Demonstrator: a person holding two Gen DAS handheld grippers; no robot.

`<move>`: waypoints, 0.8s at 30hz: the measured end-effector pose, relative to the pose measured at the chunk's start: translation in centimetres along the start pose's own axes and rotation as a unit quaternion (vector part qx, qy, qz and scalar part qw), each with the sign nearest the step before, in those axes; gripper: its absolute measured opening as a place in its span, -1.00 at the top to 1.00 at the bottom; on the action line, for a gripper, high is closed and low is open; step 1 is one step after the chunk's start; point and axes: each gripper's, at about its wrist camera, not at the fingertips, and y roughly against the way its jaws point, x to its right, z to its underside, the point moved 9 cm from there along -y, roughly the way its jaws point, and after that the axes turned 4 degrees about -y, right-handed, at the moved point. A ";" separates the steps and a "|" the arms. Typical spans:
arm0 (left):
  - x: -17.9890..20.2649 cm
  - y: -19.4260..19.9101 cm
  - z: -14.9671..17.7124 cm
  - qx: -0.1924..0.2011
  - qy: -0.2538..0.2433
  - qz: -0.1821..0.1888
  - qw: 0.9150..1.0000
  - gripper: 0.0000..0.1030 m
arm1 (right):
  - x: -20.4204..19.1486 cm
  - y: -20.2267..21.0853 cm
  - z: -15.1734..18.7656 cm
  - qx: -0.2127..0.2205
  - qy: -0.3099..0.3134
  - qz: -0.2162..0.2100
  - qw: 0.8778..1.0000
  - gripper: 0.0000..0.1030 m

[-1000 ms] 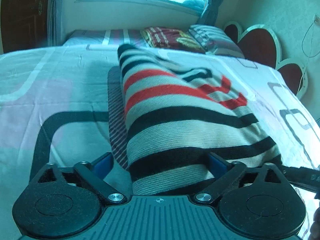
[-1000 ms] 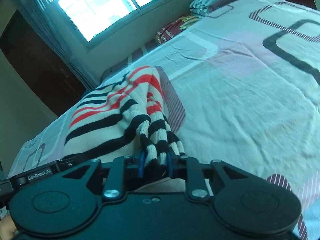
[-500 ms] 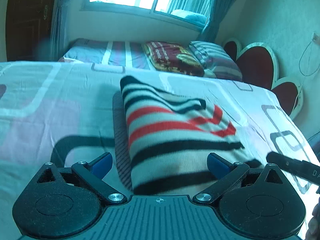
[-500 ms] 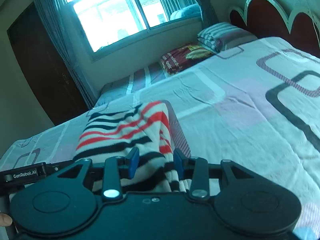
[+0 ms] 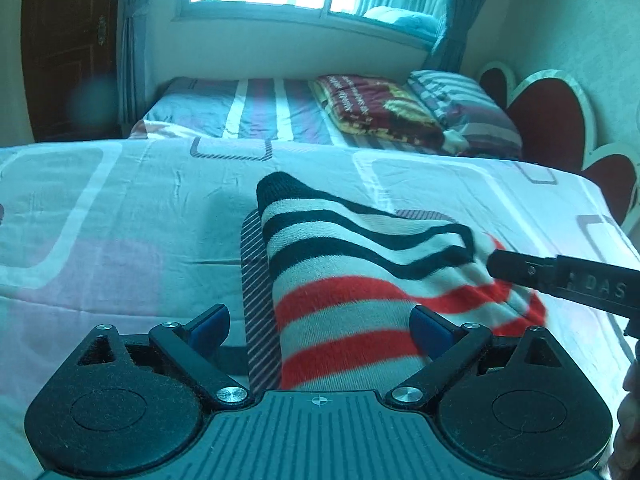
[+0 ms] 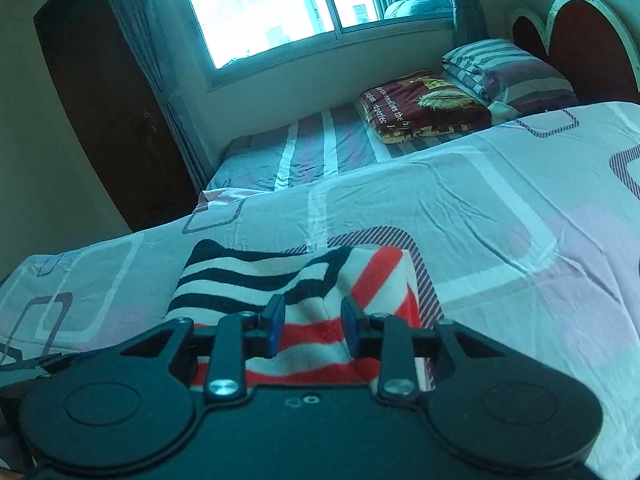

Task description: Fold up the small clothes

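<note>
Both tongs spread over the folded sweater [image 5: 360,280].
Left tongs [image 5: 320,326] gape wide; right tongs [image 6: 310,326] part-open, gripping nothing, above the bed [image 6: 500,208].

We saw a fuzzy ribbed knit sweater [image 5: 360,280] on a thin, smooth, lightly creased cotton-like bed sheet [image 5: 120,220]. The left tool [image 5: 320,320] looked matt black plastic with shiny metal screws and blue rubbery pads [image 5: 426,326]. The headboard [image 6: 580,40] was glossy; the door [image 5: 68,40] was dark wood.

Both wrist views sit low and close over the bed [image 5: 120,240], facing the window [image 6: 272,12], sharing the striped garment [image 5: 360,280].
</note>
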 end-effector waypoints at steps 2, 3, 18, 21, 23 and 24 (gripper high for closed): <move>-0.1 -1.3 0.1 -0.007 0.004 -0.005 1.000 -0.88 | 0.3 -1.7 0.2 -0.004 0.021 0.015 1.000 0.42; -0.3 -1.9 0.3 -0.010 0.008 -0.007 1.000 -0.88 | 0.6 -2.3 0.6 -0.006 0.034 0.026 0.999 0.48; -1.5 -4.9 -0.5 -0.009 0.072 0.007 0.997 -0.91 | 2.6 -2.9 0.1 0.037 -0.005 0.003 0.999 0.34; -1.7 -6.1 -1.2 -0.010 0.067 -0.006 0.998 -0.91 | 2.1 -4.0 -0.6 0.035 0.019 0.017 0.999 0.34; -2.1 -7.0 -1.6 -0.012 0.065 -0.014 0.998 -0.91 | 2.2 -5.0 0.0 0.030 0.043 0.035 0.998 0.38; -2.4 -7.4 -1.7 -0.015 0.061 -0.020 0.998 -0.91 | 2.6 -5.2 0.2 0.033 0.035 0.037 0.998 0.38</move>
